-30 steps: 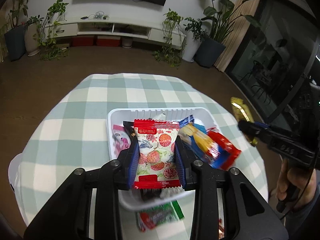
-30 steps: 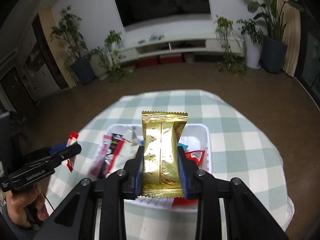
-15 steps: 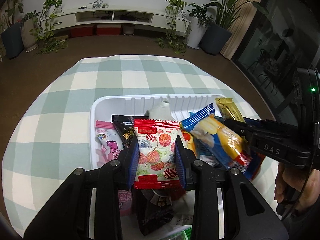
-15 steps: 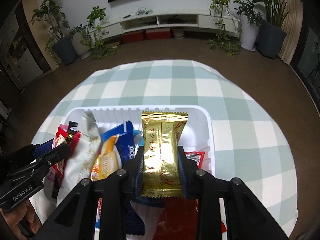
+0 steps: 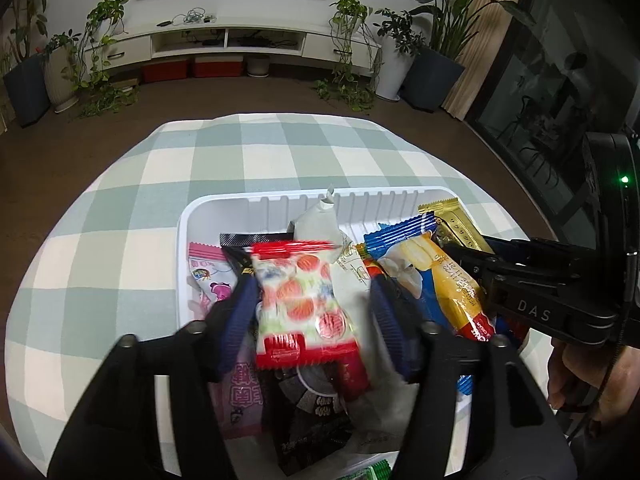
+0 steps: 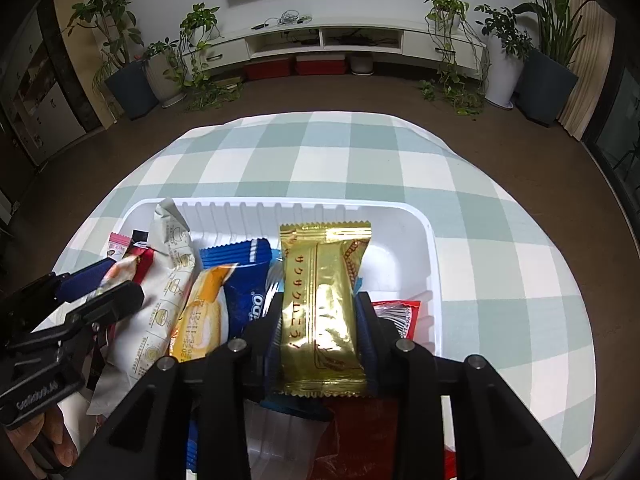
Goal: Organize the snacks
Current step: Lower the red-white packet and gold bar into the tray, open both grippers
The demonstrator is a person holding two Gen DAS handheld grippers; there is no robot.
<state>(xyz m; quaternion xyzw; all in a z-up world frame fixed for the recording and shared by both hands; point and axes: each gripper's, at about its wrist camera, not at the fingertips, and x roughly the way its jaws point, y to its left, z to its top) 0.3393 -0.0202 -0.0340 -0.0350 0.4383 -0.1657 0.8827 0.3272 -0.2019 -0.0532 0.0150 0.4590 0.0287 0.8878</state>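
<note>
Spreading my left gripper (image 5: pixel 312 308), whose jaws have just been opening, I release the light, crinkly strawberry packet (image 5: pixel 306 304) over the white tray (image 5: pixel 280 204). My right gripper (image 6: pixel 320 320), its jaws just easing apart, barely pinches the slick gold packet (image 6: pixel 322 300) by its long sides above the tray.

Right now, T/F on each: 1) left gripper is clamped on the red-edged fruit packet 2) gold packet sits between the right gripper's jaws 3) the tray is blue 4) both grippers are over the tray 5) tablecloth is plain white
1) False. The left gripper has just been opening; its jaws stand clear of the red-edged fruit packet, which lies loose between them.
2) True. The gold packet is between the jaws of the right gripper, which have just been opening slightly.
3) False. The tray is white.
4) True.
5) False. The tablecloth is checked green and white.
</note>
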